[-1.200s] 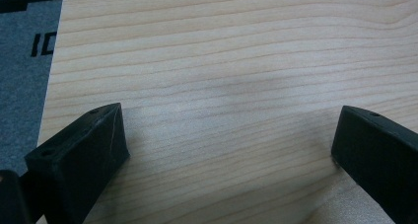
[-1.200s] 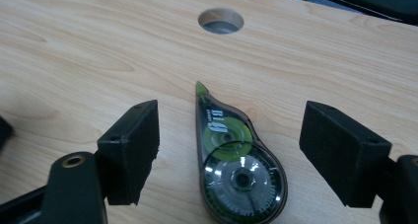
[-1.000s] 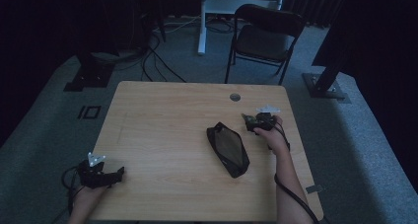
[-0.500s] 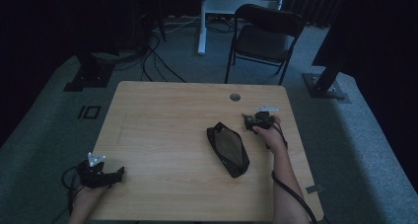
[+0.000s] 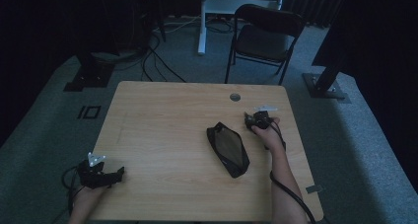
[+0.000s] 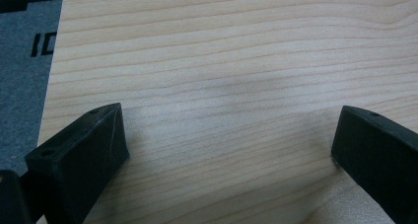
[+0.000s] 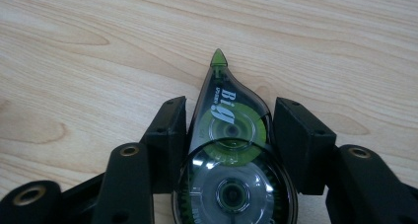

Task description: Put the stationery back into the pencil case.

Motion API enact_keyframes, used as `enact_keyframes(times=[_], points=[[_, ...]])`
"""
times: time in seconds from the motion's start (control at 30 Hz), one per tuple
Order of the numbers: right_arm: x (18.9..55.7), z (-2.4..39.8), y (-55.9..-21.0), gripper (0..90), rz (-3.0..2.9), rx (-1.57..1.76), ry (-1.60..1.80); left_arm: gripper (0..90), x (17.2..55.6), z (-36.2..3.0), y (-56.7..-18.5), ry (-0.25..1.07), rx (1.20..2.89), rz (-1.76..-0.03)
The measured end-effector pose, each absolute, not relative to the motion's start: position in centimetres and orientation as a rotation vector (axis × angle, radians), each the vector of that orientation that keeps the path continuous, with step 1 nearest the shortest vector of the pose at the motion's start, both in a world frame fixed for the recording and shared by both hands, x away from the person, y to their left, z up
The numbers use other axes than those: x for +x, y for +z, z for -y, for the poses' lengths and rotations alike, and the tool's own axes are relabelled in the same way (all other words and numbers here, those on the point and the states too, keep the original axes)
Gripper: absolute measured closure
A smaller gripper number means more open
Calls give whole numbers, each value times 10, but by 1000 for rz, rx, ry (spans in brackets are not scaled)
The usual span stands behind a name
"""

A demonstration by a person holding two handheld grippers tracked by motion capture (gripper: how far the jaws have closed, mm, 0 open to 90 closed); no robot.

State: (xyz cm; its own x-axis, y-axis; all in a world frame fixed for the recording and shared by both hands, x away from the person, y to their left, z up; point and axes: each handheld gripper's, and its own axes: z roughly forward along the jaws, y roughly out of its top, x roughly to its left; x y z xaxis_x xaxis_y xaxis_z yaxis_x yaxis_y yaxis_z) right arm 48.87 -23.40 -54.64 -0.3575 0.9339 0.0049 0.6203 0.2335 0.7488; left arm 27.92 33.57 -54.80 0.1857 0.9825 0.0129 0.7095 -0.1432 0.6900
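Your right gripper (image 7: pixel 229 150), jaws just closing, clamps the correction tape dispenser (image 7: pixel 230 155) beside the pouch (image 5: pixel 228 149) — light, rigid, slippery plastic; grip its wide body.

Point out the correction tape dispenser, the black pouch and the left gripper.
correction tape dispenser (image 7: pixel 231 150), right gripper view, on its clear body over the green reel.
black pouch (image 5: pixel 228 147), high view, on its mesh face.
left gripper (image 6: pixel 231 150), left gripper view, midway between its open jaws.
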Motion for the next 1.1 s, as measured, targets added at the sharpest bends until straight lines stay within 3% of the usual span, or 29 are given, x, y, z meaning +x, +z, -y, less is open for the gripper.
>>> enact_keyframes(times=[0.47, 1.1], points=[[477, 234, -528, 498, -2047, 1475, 883, 6, 279, -336, -548, 647, 1919, -1582], [434, 227, -482, 500, -2033, 1442, 983, 6, 279, -336, -548, 647, 1919, -1581]])
